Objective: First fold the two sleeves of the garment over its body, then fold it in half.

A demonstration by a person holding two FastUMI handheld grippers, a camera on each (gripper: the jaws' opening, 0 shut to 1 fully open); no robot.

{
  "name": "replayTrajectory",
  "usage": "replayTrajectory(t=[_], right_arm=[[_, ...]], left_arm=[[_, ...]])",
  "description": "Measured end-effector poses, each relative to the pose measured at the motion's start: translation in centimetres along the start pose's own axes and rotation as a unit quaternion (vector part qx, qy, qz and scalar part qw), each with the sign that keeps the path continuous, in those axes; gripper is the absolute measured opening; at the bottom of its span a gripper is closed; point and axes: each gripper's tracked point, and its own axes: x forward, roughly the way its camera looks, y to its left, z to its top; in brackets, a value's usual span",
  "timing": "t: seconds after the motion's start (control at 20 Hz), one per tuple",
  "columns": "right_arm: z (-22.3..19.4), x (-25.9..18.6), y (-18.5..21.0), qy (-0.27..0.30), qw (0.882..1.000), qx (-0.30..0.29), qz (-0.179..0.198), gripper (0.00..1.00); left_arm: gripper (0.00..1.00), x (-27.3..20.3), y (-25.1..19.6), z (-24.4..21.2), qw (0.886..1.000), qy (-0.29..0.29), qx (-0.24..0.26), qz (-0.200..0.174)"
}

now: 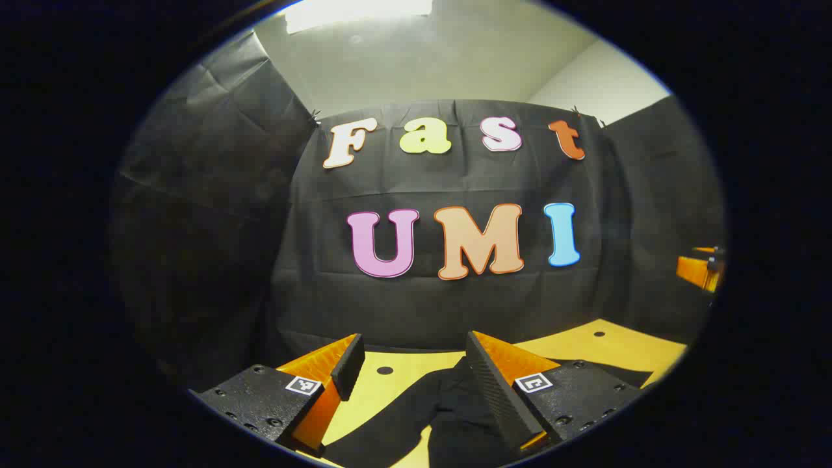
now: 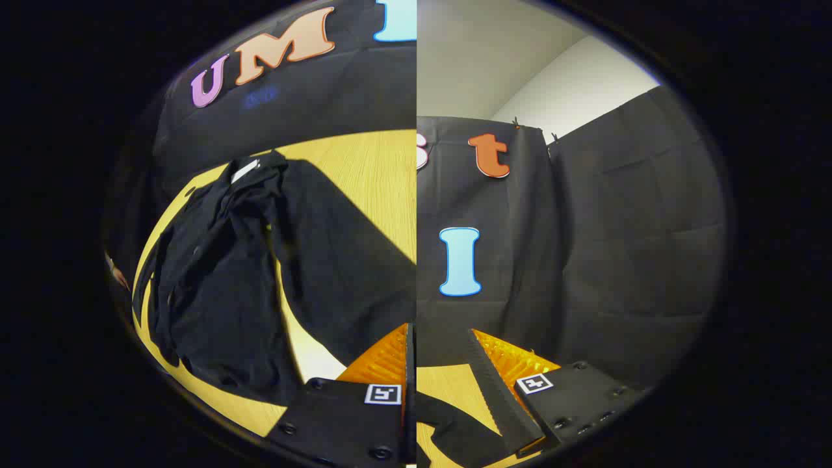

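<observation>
Garment, black soft fabric [image 1: 448,416], lies rumpled on the yellow wooden desk [image 1: 585,344], reaching toward the far edge in the right gripper view, where the picture is split down the middle and its two halves disagree. My left gripper [image 1: 409,383] hovers above the cloth near the desk's near edge, jaws spread, nothing between them; I judge this a staging pose before a sleeve pick. My right gripper [image 2: 442,370]: cannot tell its jaws from the broken picture.
</observation>
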Motion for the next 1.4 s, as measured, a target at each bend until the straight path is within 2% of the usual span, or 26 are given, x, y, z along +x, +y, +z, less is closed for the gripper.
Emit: replayTrajectory(t=[0.15,0.2,0.45,0.8,0.95,1.25,1.4], right_arm=[[-0.3,-0.4,-0.8,0.005,1.000,-0.019,-0.001,0.49],[-0.4,-0.3,-0.9,0.006,1.000,-0.018,0.001,0.49],[-2.0,0.9,-1.4,0.037,0.999,-0.009,0.016,0.49],[-3.0,1.5,-0.7,0.051,0.998,-0.026,0.036,0.49],[-3.6,0.9,-1.6,0.059,0.998,-0.024,0.026,0.50],[-4.6,0.4,-3.1,0.087,0.996,0.029,0.016,0.49],[-4.7,0.0,-4.4,0.084,0.996,0.013,-0.004,0.49]], left_arm=[[0.92,0.1,-0.8,-0.4,1.000,0.002,-0.025,0.009],[0.94,0.2,-1.1,-0.5,0.999,0.005,-0.028,0.014],[0.94,-0.5,-0.8,-1.3,0.998,0.017,-0.049,0.039],[0.94,-2.3,0.8,-2.1,0.996,0.033,-0.032,0.073],[0.94,-3.2,1.0,-3.2,0.995,0.047,-0.032,0.079],[0.94,-3.6,2.2,-4.1,0.991,0.061,-0.043,0.109],[0.94,-3.9,2.0,-4.3,0.991,0.068,-0.041,0.107]])
